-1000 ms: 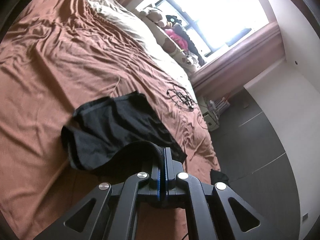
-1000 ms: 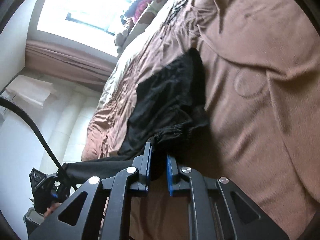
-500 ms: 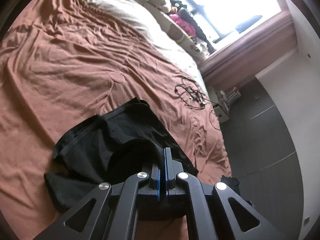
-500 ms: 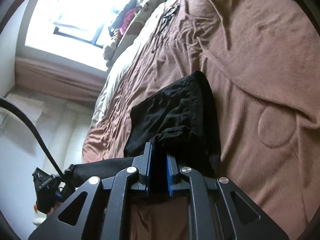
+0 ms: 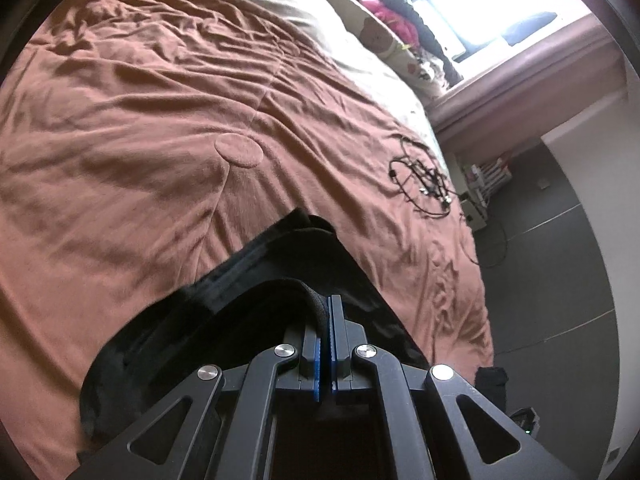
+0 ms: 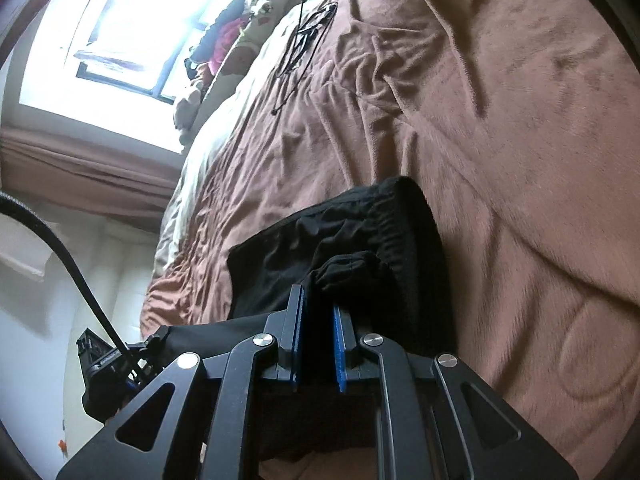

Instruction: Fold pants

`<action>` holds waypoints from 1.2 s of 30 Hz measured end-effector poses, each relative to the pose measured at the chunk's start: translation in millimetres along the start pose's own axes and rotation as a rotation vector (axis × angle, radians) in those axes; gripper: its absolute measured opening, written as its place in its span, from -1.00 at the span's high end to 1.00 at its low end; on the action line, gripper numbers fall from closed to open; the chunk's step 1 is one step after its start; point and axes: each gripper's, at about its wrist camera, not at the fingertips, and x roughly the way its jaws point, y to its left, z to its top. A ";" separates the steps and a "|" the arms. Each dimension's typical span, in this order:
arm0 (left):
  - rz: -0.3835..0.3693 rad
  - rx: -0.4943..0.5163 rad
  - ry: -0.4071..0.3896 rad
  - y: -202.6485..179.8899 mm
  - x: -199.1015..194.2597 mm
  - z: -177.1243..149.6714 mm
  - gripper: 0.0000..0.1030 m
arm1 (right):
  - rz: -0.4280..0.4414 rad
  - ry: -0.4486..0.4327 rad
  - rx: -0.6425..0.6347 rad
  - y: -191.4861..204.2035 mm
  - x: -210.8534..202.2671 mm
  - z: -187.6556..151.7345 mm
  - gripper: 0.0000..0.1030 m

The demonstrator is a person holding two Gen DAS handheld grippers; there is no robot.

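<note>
The black pants [image 5: 256,292] lie partly folded on the brown bedspread [image 5: 140,128]. My left gripper [image 5: 325,308] is shut on a thick black hem of the pants, which bulges just left of the blue pads. In the right wrist view the pants [image 6: 360,240] form a dark rumpled block on the bed, and my right gripper [image 6: 318,300] is shut on a bunched fold of them held between its blue pads. The left gripper's body [image 6: 112,364] shows at the lower left of that view, with black cloth stretched toward it.
A tangle of black cables [image 5: 424,184] lies on the bedspread near the bed's right edge. Stuffed toys and clothes [image 5: 392,16] sit along the window sill. Grey floor [image 5: 560,280] lies beyond the bed edge, with a small dark item [image 5: 490,380] on it.
Both grippers have carried the pants across the bed; the cloth now lies closer under them and more doubled over. The cables and the round patch have shifted lower in the left view.
</note>
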 end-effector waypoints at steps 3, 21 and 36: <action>0.025 0.013 0.025 2.9 22.2 10.0 0.95 | -0.003 0.003 0.006 -0.9 5.7 2.3 0.81; 0.220 0.232 0.034 -4.8 50.8 34.3 -0.02 | -0.030 -0.116 -0.178 22.0 -39.1 8.7 -0.31; 0.410 0.569 0.095 -9.2 83.0 20.7 -0.03 | -0.258 -0.021 -0.425 44.7 -12.5 0.5 -0.31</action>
